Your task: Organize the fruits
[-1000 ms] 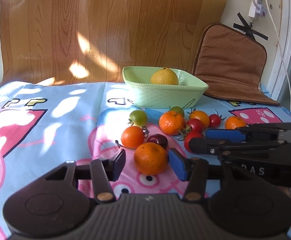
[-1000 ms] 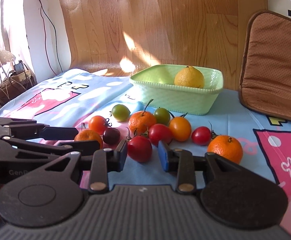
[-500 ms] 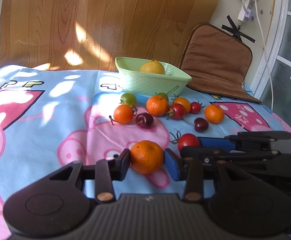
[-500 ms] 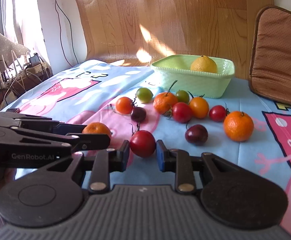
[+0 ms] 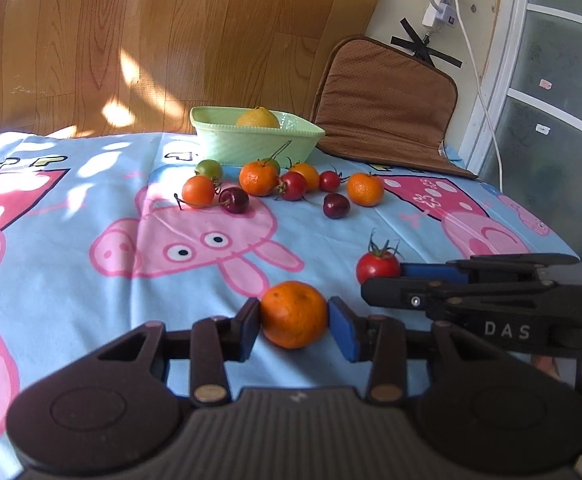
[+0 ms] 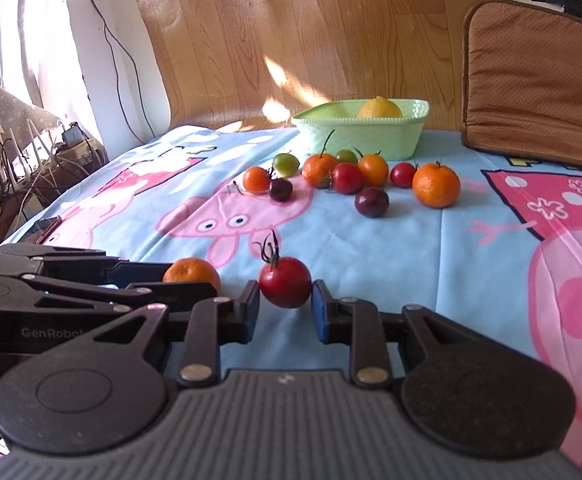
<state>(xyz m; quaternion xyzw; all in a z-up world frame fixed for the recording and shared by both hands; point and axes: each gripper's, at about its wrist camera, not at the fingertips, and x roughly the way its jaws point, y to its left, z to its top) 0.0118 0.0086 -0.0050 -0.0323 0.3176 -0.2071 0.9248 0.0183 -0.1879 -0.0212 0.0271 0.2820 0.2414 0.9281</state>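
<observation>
My left gripper [image 5: 294,322] is shut on an orange mandarin [image 5: 294,314], held above the near part of the cartoon-print cloth. My right gripper [image 6: 285,304] is shut on a red tomato [image 6: 285,282] with a green stem, just to the right of the left one. In the left wrist view the tomato [image 5: 378,266] shows at the right gripper's tip; in the right wrist view the mandarin [image 6: 191,271] shows at the left gripper's tip. Several tomatoes, mandarins and dark cherries [image 5: 275,184] lie in a cluster before a pale green bowl [image 5: 251,142] holding a yellow citrus fruit [image 5: 258,118].
A brown cushion [image 5: 387,100] leans against the wall right of the bowl. A wood-pattern sheet [image 5: 171,40] stands behind the cloth. Cables and a router [image 6: 51,144] lie off the cloth's left edge. White cord and a power strip [image 5: 443,8] hang at the far right.
Both grippers closed on their fruit and pulled back from the cluster towards the near side, the mandarin and the tomato carried along. The bowl and remaining fruit now look farther away.
</observation>
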